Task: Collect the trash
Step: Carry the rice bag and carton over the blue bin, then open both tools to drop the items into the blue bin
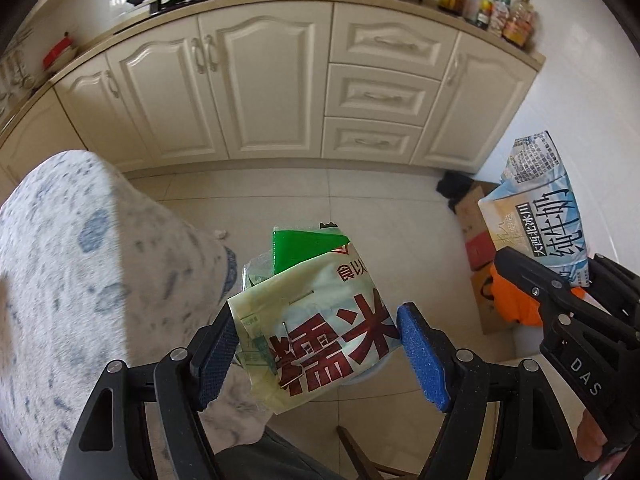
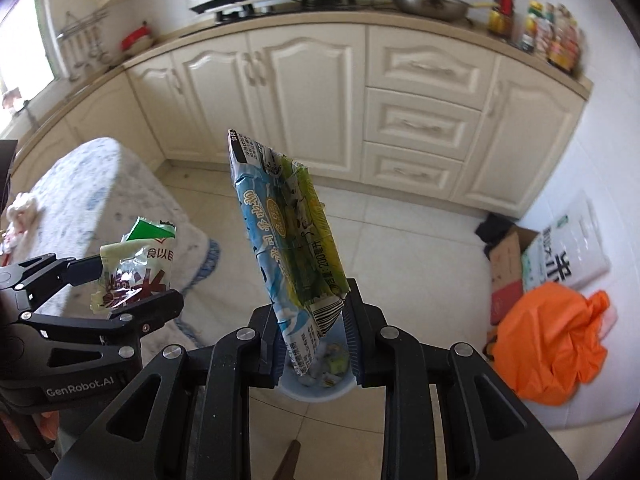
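My left gripper (image 1: 318,320) is shut on a pale yellow-green rice bag (image 1: 320,320) with big red characters, its blue pads (image 1: 420,356) pressing both sides. The right wrist view shows that left gripper (image 2: 136,280) and the bag (image 2: 132,268) at the left. My right gripper (image 2: 312,304) is shut on the lower end of a flattened blue and green milk carton (image 2: 288,240), which stands up tilted. Directly below the carton sits a light blue bin (image 2: 344,390) with scraps inside. In the left wrist view the right gripper (image 1: 556,264) and carton (image 1: 540,216) are at the right.
A table with a white and blue cloth (image 1: 80,280) stands at the left. By the right wall lie an orange plastic bag (image 2: 552,340), a cardboard box (image 2: 506,264) and a white rice sack (image 2: 568,252). Cream cabinets (image 1: 280,80) line the back. A crumpled scrap (image 1: 219,234) lies on the tiled floor.
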### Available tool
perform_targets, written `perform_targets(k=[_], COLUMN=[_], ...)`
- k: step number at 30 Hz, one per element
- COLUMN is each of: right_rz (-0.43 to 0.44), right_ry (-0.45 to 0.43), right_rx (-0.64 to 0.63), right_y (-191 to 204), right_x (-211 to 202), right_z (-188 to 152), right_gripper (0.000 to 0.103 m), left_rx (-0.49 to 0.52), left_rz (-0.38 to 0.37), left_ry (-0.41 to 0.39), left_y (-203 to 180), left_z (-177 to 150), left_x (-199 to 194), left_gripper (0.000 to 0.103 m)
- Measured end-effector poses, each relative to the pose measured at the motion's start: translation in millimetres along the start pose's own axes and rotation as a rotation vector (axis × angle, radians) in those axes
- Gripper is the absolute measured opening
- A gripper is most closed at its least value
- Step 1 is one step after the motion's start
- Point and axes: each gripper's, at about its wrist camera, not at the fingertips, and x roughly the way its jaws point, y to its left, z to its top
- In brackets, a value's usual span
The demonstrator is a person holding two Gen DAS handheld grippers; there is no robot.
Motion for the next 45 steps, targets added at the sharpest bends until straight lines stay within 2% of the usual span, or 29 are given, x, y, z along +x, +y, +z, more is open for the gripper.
perform_targets(k=[5, 9, 11, 13, 20, 25, 26, 27, 28, 30, 34, 45], right_rz=[-0.025, -0.022, -0.021, -0.018, -0.004, -0.006, -0.028, -0.053, -0.079, -0.088, -0.075, -0.106], right_ry=[0.01, 0.032, 0.044, 0.052, 0.073, 0.077, 0.075, 0.078, 0.069, 0.023, 0.026, 0.059], right_rx=[0.039, 0.058, 0.058, 0.051, 0.038, 0.009, 0.003, -0.002, -0.01, -0.015, -0.01, -0.011], right_y=[-18.9, -21.6, -20.6, -17.6, -7.3, 7.8, 10.7, 13.1, 16.2, 19.8, 22.3, 22.4], right_x=[2.0, 8.9, 12.9, 15.3, 23.3, 25.6, 25.9, 26.4, 25.7, 21.0, 19.7, 24.5], right_z=[-7.6, -12.9, -14.4, -16.0, -18.5, -16.7, -15.6, -14.9, -13.8, -12.7, -11.7, -14.1], right_gripper=[0.025, 0.025, 0.025, 0.025, 0.025, 0.027, 0.03, 0.048, 0.071, 0.083, 0.084, 0.084], left_rx=[0.027, 0.007, 0.009, 0.012, -0.012, -0.042, -0.049, -0.054, -0.058, -0.068, -0.077, -0.097], left_rz=[0.011, 0.022, 0.041, 0.061, 0.1, 0.103, 0.105, 0.109, 0.115, 0.127, 0.133, 0.11], left_ry=[0.028, 0.057, 0.069, 0.074, 0.114, 0.118, 0.118, 0.118, 0.12, 0.115, 0.125, 0.115], left_y=[-11.1, -15.5, -21.4, -23.3, -24.1, -16.6, -15.7, -13.1, -11.3, -7.8, -5.4, 6.7], left_z=[13.2, 20.8, 24.6, 25.9, 21.5, 17.1, 17.8, 17.2, 17.3, 16.3, 10.4, 2.4], left_x=[23.5, 42.2, 53.0, 58.7, 75.7, 70.5, 70.6, 69.7, 69.5, 68.0, 67.1, 54.2], left_gripper=[0.073, 0.076, 0.081, 0.092, 0.092, 0.092, 0.092, 0.094, 0.096, 0.096, 0.096, 0.096])
